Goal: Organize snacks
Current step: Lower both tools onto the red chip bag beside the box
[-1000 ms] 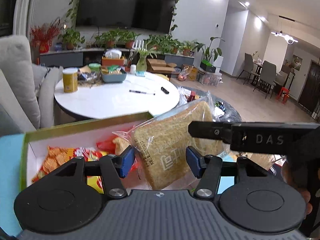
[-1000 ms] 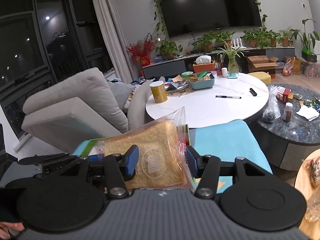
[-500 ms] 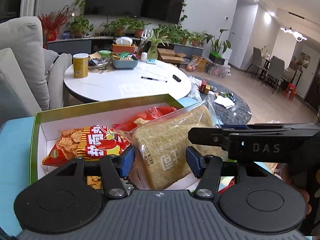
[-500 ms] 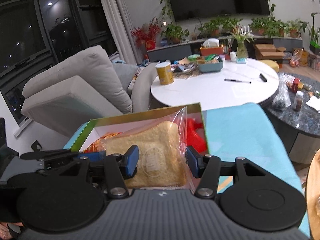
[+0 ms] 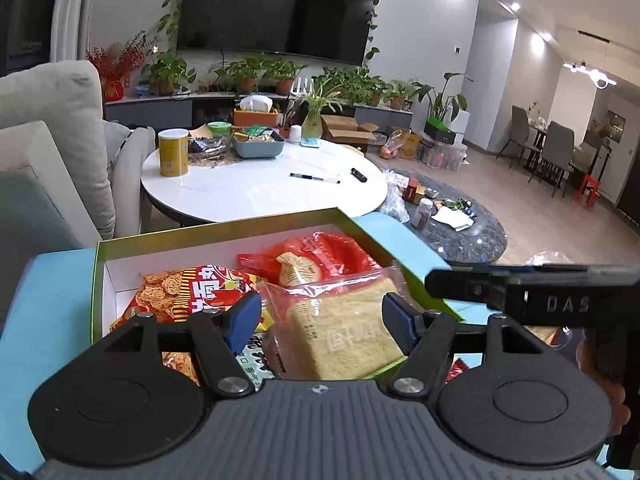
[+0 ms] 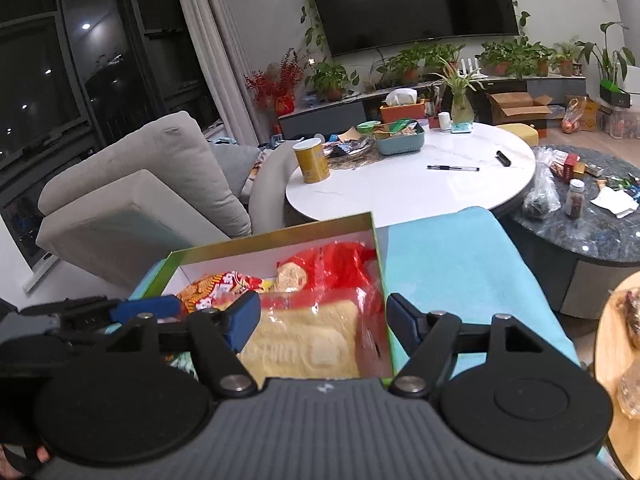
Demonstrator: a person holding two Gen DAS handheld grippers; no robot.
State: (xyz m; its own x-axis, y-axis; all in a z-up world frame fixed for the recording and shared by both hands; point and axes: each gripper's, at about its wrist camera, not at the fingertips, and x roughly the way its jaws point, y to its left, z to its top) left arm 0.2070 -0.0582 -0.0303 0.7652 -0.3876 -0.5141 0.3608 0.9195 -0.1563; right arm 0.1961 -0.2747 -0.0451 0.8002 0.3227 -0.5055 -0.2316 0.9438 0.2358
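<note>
A green box point(image 5: 216, 229) with a white inside sits on a light blue cloth point(image 6: 460, 264). It holds a red and yellow chip bag point(image 5: 192, 292) and a red bag with a round cake point(image 5: 304, 264). A clear bag of sliced bread point(image 5: 344, 328) lies at the box's near right end. My left gripper point(image 5: 322, 320) straddles the bread point(image 6: 308, 344) from one side and my right gripper point(image 6: 324, 320) from the other. Both sets of jaws are opening, with the bread between them and the pads off it. The right gripper's finger point(image 5: 520, 300) crosses the left wrist view.
Beyond the box stands a round white table point(image 5: 256, 188) with a yellow can point(image 5: 173, 152), a pen and a blue basket. A dark marble table point(image 6: 592, 236) with small items is to the right, a grey sofa point(image 6: 152, 168) to the left. A wooden surface point(image 6: 612, 344) holds bagged snacks.
Both grippers' jaws have widened. The bread bag, held upright between them before, has come down and now lies in the box's right end.
</note>
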